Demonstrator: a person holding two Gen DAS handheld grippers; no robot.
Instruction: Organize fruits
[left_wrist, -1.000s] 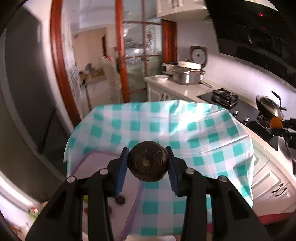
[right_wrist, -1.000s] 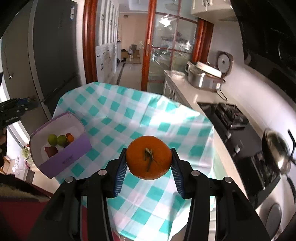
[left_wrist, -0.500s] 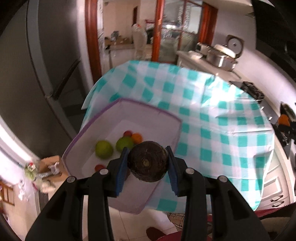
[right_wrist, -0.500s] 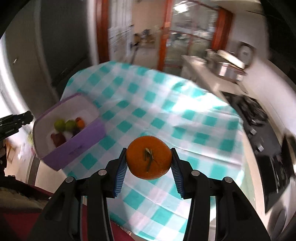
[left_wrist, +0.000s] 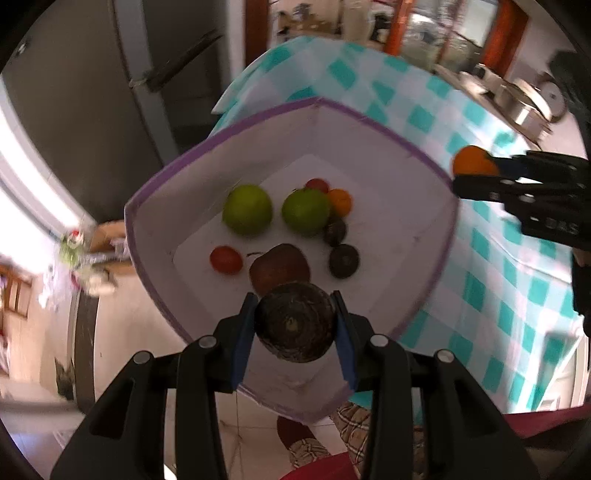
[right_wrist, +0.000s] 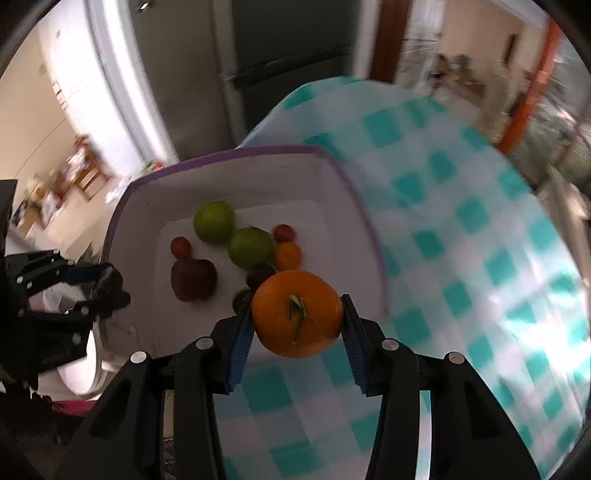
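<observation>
My left gripper (left_wrist: 295, 325) is shut on a dark brown round fruit (left_wrist: 295, 326), held over the near side of a white bin with a purple rim (left_wrist: 369, 122). Inside the bin lie two green fruits (left_wrist: 247, 209), a dark red apple (left_wrist: 279, 266), small red and orange fruits and two dark ones. My right gripper (right_wrist: 297, 315) is shut on an orange (right_wrist: 297, 312), hanging over the bin's right edge (right_wrist: 364, 218). The left view shows the right gripper (left_wrist: 476, 173) with its orange at the bin's far right corner. In the right wrist view, the left gripper (right_wrist: 107, 284) appears at the bin's left side.
The bin sits at the corner of a table under a teal and white checked cloth (left_wrist: 498, 258). A dark fridge (left_wrist: 74, 92) stands beyond it, with tiled floor (left_wrist: 118, 332) below. Pots (left_wrist: 524, 107) on a counter lie at the far right.
Both grippers have tipped downward and come in over the bin, each keeping its fruit. The right one swept left across the table to the bin's edge.
</observation>
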